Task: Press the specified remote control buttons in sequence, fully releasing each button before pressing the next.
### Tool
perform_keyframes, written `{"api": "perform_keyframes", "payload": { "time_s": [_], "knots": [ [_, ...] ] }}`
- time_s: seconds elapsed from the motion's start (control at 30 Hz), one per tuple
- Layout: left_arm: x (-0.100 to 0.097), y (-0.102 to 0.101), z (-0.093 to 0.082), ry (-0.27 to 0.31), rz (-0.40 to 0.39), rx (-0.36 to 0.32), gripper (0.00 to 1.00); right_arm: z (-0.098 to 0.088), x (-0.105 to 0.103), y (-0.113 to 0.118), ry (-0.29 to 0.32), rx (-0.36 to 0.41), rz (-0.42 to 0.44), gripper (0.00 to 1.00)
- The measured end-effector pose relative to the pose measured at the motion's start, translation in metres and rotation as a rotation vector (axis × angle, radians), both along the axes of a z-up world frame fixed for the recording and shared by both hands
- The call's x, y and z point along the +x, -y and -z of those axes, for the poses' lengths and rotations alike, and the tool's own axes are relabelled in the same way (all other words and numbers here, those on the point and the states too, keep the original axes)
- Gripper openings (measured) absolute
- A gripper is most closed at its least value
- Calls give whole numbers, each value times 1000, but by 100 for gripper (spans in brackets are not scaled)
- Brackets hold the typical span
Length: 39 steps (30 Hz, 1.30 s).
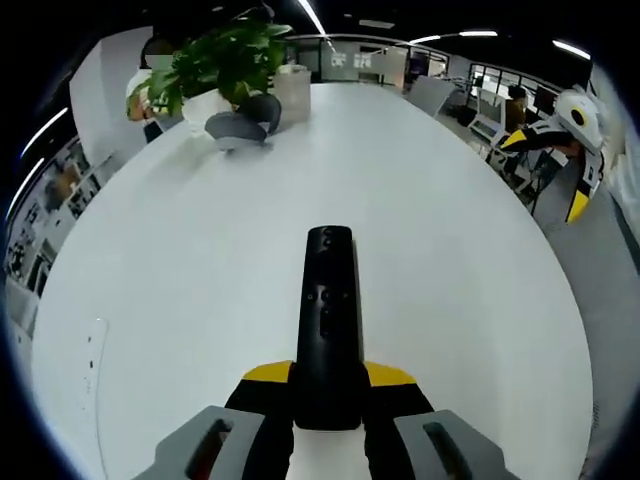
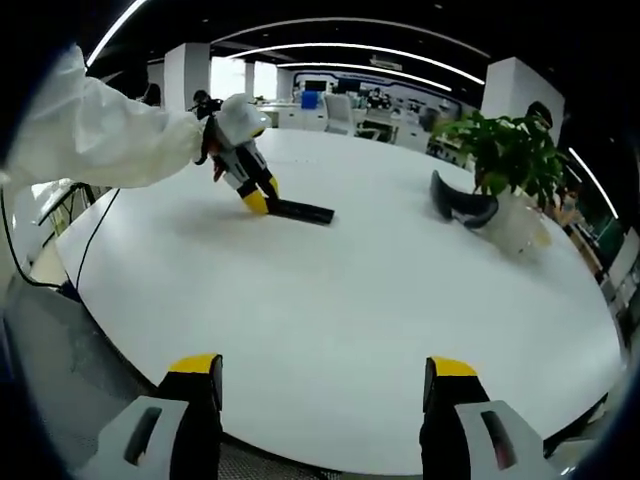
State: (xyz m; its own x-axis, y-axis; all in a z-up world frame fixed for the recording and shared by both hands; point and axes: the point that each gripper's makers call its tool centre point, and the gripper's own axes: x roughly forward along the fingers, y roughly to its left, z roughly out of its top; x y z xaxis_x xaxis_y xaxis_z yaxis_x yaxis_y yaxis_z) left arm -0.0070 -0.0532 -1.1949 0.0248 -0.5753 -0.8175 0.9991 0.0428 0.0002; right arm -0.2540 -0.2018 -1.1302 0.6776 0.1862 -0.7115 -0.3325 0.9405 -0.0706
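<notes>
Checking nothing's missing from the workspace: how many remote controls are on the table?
1. The black remote control lies on the white table, clamped at its near end by the left tool.

We see a large white table (image 1: 470, 250) with rounded edges. A black remote control (image 1: 328, 330) lies flat out on its middle. Toward one end stand a potted plant (image 1: 215, 62) and a dark curved object (image 1: 240, 122) just beside it; near one edge lies a flat white strip (image 1: 93, 355).
</notes>
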Motion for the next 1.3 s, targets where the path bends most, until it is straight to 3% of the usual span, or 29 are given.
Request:
{"api": "perform_keyframes", "payload": {
  "time_s": [0.4, 1.07, 1.3],
  "knots": [
    [10, 2, -3, -1, 64, 41, 24, 4, 0, -1, -20, -5, -5, 81],
    [58, -1, -9, -12, 30, 50, 24, 6, 0, 1, -33, -19, 11, 80],
    [64, 2, -4, -11, 36, 68, 24, 6, 1, 4, -32, -23, 20, 80]
  ]
}}
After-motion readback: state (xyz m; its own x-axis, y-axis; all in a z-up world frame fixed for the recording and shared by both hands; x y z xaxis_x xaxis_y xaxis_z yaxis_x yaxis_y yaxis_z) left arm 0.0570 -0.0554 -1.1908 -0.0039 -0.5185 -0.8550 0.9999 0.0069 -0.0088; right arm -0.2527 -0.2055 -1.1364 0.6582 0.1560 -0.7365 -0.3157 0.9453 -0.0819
